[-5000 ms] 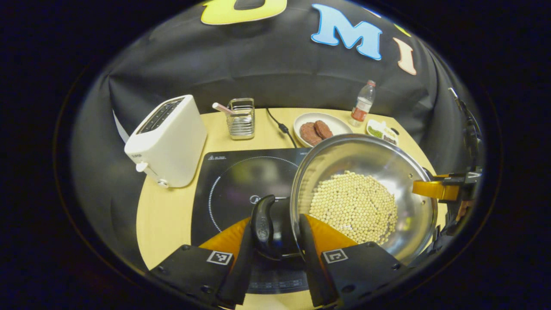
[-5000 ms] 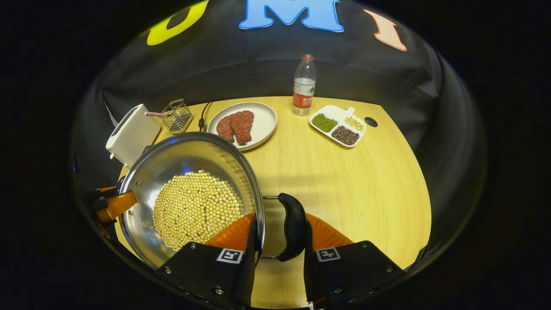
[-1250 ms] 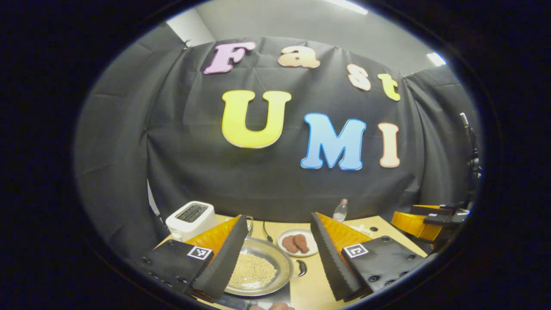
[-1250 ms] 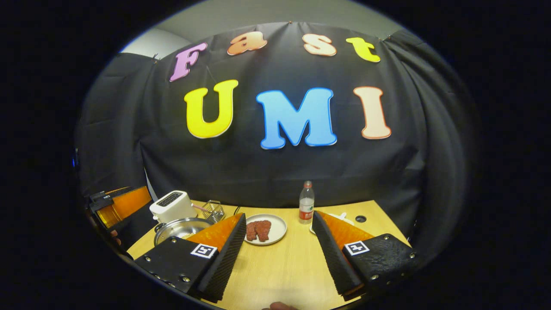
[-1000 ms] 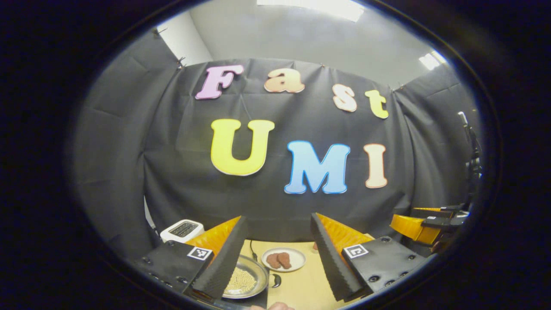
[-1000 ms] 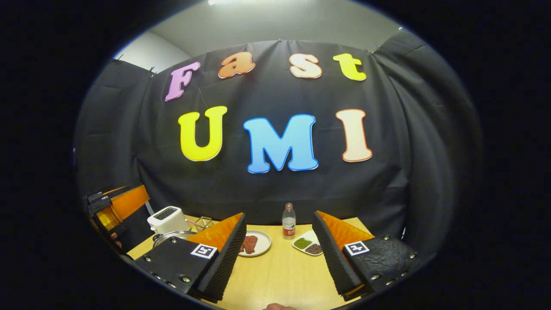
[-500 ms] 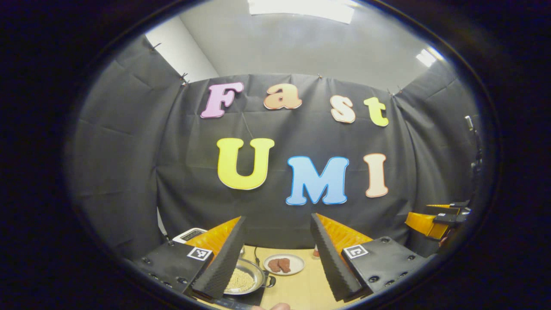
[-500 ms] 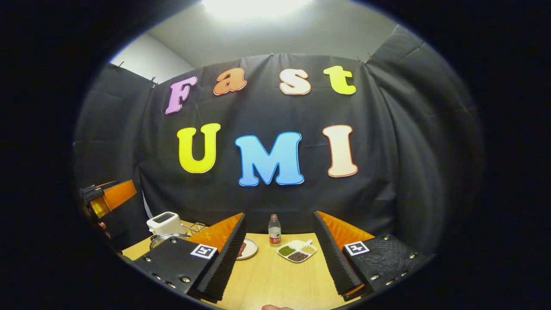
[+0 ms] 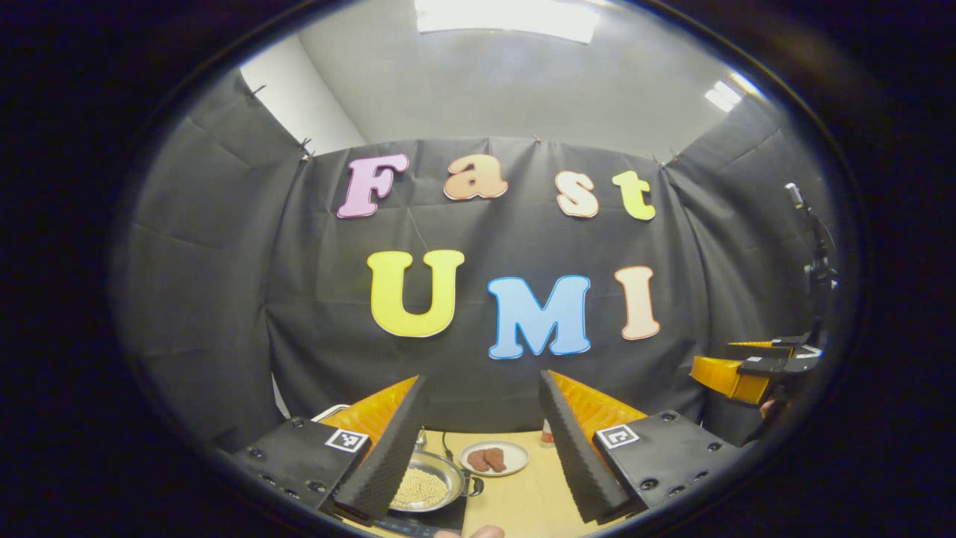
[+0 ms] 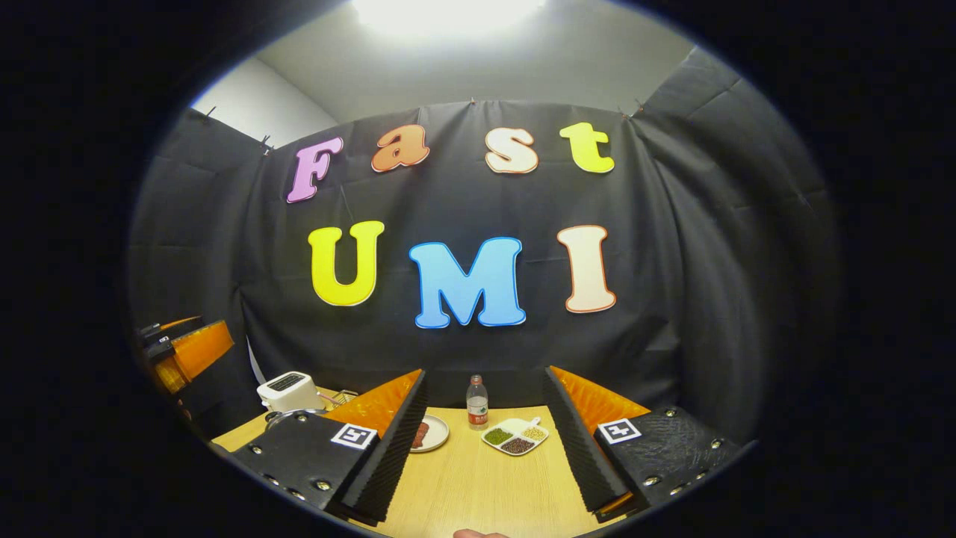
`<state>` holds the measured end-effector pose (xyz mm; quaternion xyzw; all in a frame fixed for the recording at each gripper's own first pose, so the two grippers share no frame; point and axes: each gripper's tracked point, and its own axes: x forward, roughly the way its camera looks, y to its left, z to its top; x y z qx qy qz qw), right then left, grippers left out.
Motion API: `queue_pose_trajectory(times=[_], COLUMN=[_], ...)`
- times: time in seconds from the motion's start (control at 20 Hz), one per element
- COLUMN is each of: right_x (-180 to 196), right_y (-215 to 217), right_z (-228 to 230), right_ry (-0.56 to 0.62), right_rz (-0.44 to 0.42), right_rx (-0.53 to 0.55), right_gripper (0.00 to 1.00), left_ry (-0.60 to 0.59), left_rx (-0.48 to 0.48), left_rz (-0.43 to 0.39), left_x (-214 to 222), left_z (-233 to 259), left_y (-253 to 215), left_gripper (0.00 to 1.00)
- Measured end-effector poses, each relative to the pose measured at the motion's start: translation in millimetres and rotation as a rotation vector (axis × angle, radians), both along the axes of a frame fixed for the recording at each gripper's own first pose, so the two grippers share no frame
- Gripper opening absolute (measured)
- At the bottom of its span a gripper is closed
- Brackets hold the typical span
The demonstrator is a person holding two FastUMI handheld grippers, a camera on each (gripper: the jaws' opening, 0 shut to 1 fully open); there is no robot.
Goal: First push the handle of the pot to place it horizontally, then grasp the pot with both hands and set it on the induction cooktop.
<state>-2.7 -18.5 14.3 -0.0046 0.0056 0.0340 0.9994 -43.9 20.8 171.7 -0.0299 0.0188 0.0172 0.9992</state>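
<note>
The wooden table (image 10: pixel 478 486) carries a toaster (image 10: pixel 287 391), bottle (image 10: pixel 476 402), divided dish (image 10: pixel 515 437), and seemingly a cooktop (image 9: pixel 437 517).

Shiny metal pot (image 9: pixel 426 487) on a glossy black glass induction cooktop (image 9: pixel 448 518), pale matt wood-grain worktop (image 10: pixel 478 486), smooth white plate (image 9: pixel 494 458), clear plastic bottle (image 10: pixel 477 402), glossy white plastic toaster (image 10: pixel 288 391), ribbed rough pads (image 10: pixel 388 448)
</note>
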Motion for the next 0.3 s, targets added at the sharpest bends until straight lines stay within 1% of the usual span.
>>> queue_pose_trajectory(times=[0.05, 0.1, 0.15, 0.3], right_x=[-3.1, -6.3, -9.5, -17.1], right_y=[2.6, 5.6, 7.4, 13.4], right_z=[2.9, 2.8, 0.9, -3.1], right_ry=[-0.007, -0.007, -0.001, 0.006], right_rz=[-0.009, -0.018, -0.028, -0.034], right_rx=[-0.006, -0.006, 0.001, 0.029], right_gripper=[0.92, 0.92, 0.93, 0.92], left_ry=[-0.012, -0.010, -0.005, -0.015], left_rx=[-0.001, -0.003, -0.008, -0.041], left_rz=[-0.008, -0.019, -0.027, -0.056], left_x=[1.1, 0.8, 1.2, -1.3], left_z=[3.0, 2.2, -0.9, -0.9], left_y=[2.3, 3.8, 6.1, 9.1], left_gripper=[0.92, 0.99, 0.92, 0.92])
